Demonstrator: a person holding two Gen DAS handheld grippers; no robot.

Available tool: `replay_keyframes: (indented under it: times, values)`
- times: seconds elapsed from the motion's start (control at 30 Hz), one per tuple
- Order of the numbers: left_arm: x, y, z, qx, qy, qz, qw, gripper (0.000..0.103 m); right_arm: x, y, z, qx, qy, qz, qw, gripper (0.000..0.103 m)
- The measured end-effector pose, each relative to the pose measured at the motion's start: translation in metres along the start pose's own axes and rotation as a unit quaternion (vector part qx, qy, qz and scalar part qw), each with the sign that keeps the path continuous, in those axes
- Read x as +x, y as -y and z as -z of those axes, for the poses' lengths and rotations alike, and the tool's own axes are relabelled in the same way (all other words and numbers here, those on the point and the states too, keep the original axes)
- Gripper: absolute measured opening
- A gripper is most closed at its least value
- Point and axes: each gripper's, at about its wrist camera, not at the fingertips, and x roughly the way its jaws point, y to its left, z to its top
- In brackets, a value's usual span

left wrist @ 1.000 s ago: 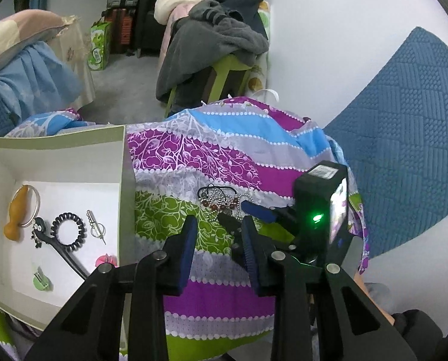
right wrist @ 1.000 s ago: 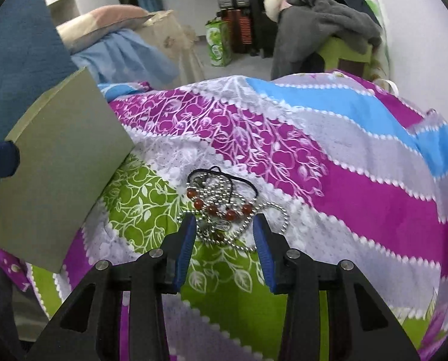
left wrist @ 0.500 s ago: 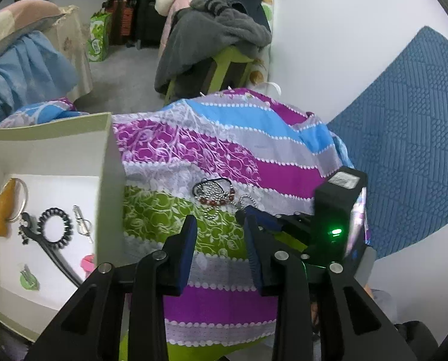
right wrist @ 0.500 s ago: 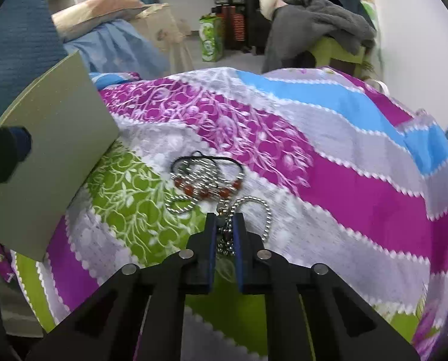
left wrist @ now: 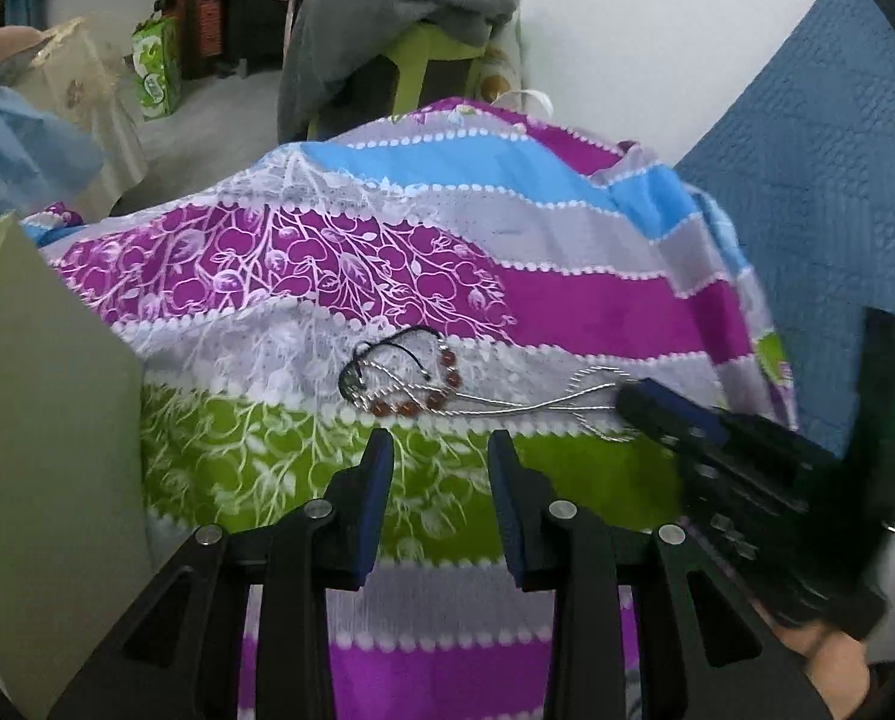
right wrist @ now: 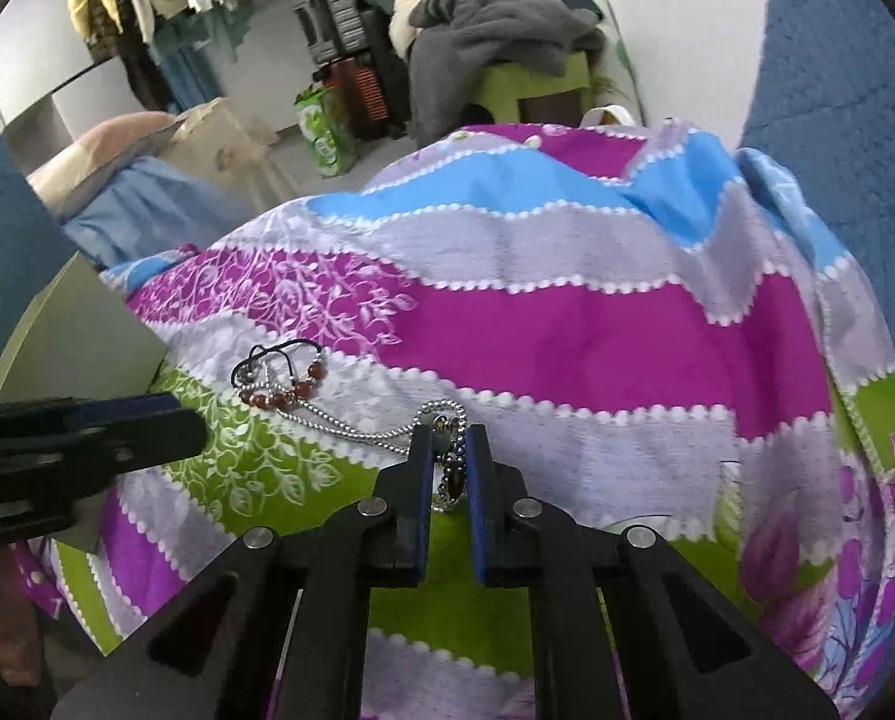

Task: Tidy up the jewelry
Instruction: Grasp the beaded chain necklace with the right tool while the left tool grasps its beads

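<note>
A tangle of jewelry lies on the striped cloth (left wrist: 507, 312): a red bead bracelet (left wrist: 441, 390) with a black cord and a silver bead chain (left wrist: 519, 411). My right gripper (right wrist: 447, 444) is shut on the silver chain (right wrist: 351, 429), which stretches from the pile to its jaws; a brown pendant (right wrist: 452, 483) hangs between the fingers. The right gripper also shows in the left wrist view (left wrist: 633, 399), right of the pile. My left gripper (left wrist: 441, 450) is open and empty, just in front of the bracelet (right wrist: 285, 396).
The pale green wall of a box (left wrist: 45, 420) stands at the left, beside the pile; it also shows in the right wrist view (right wrist: 81, 336). A blue quilted cushion (left wrist: 819, 150) is at the right. A chair with clothes (left wrist: 399, 6) stands behind.
The right gripper closed on the silver chain and pulled it to the right, stretching it out of the pile. The left gripper swung right, so the box's inside left the view.
</note>
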Motion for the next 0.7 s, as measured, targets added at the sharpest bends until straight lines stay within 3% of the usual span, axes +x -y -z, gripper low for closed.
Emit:
replay_keyframes:
  times: [0.2, 0.5, 0.7]
  values:
    - [0.022, 0.007, -0.008, 0.03, -0.003, -0.022, 0.9993, 0.03, -0.001, 0.008, 0.0, 0.013, 0.004, -0.002, 1.0, 0.008]
    - [0.035, 0.025, -0.013, 0.098, -0.003, -0.023, 0.9949, 0.03, 0.002, 0.011, -0.001, 0.023, 0.002, -0.014, 1.0, 0.008]
    - [0.044, 0.023, -0.013, 0.113, -0.009, -0.029, 0.9932, 0.029, 0.003, 0.012, -0.003, 0.029, -0.001, -0.019, 0.999, 0.008]
